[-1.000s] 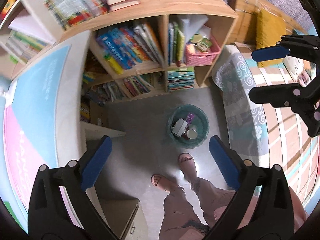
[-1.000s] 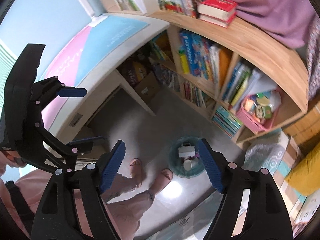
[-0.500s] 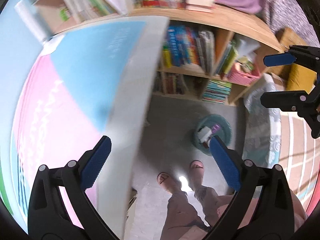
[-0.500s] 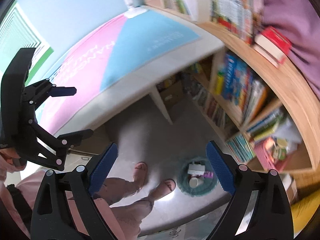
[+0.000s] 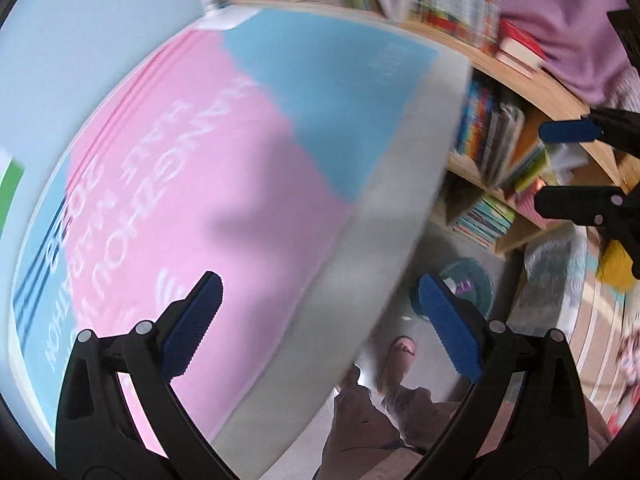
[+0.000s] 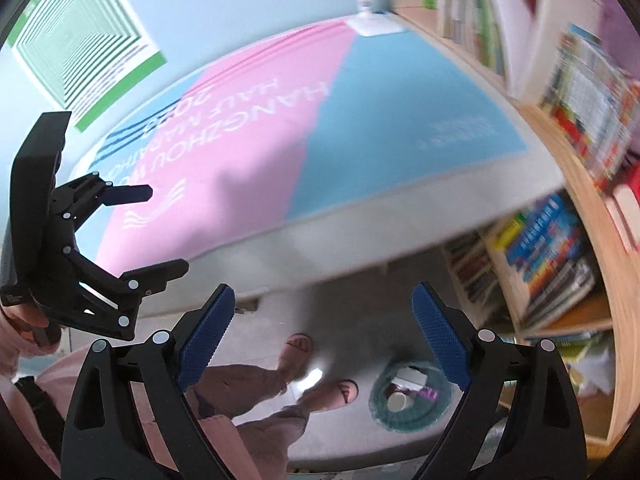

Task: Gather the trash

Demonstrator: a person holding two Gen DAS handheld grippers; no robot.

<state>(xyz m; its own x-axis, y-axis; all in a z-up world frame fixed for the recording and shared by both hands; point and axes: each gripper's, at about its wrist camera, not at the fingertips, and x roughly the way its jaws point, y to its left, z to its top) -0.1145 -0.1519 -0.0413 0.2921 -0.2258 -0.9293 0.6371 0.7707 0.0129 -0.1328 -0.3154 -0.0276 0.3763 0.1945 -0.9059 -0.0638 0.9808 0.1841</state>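
Left wrist view: the left tongs (image 5: 318,322) are spread and empty, and the right tongs (image 6: 324,330) likewise. A second ago both looked down at the bin (image 6: 412,398); now they have swung over the pink-and-blue tabletop (image 5: 208,184), probably seeking more trash. None shows there, so no axis to give. The bin sits upright on the floor at five o'clock, holding a cup (image 6: 396,401) and wrappers.
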